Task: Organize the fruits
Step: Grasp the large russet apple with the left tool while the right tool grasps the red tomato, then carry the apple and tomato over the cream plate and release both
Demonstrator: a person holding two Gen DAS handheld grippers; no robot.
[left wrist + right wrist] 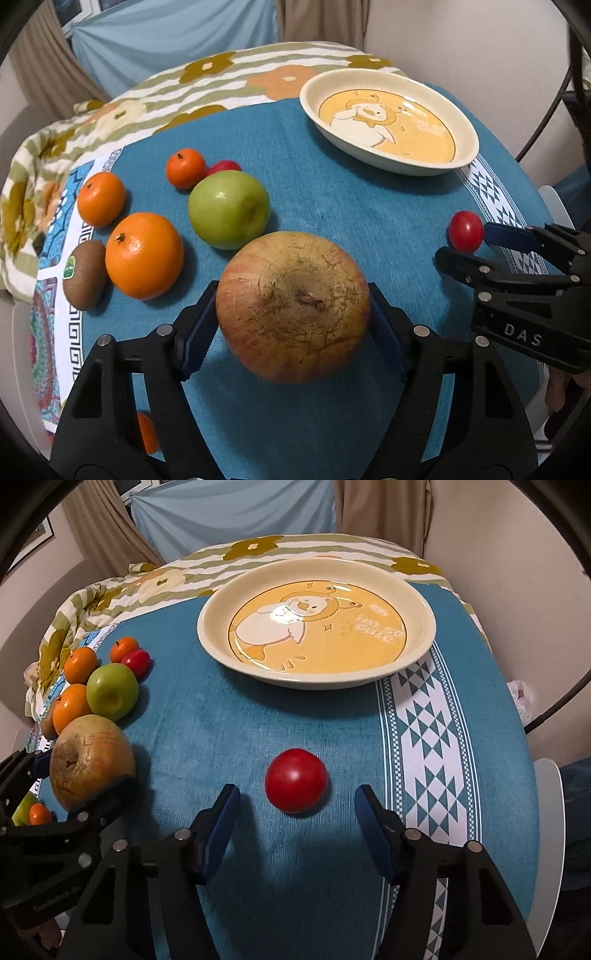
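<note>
In the left wrist view we see our left hand-held gripper (291, 325) clamped on the big russet apple (293, 306), its blue pads pressing both sides, on the teal-clothed worktop (351, 206); a green apple (229, 208), oranges and a kiwi (85, 275) lie beyond. In the right wrist view our right hand-held gripper (297, 812) stands unclenched around the red tomato (296, 780), pads apart from it, with the duck plate (214, 642) behind.

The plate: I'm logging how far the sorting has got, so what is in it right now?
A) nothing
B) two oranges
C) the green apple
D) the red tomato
A: the plate shows only its printed duck design, with every fruit on the cloth, including the red tomato in front of it.
</note>
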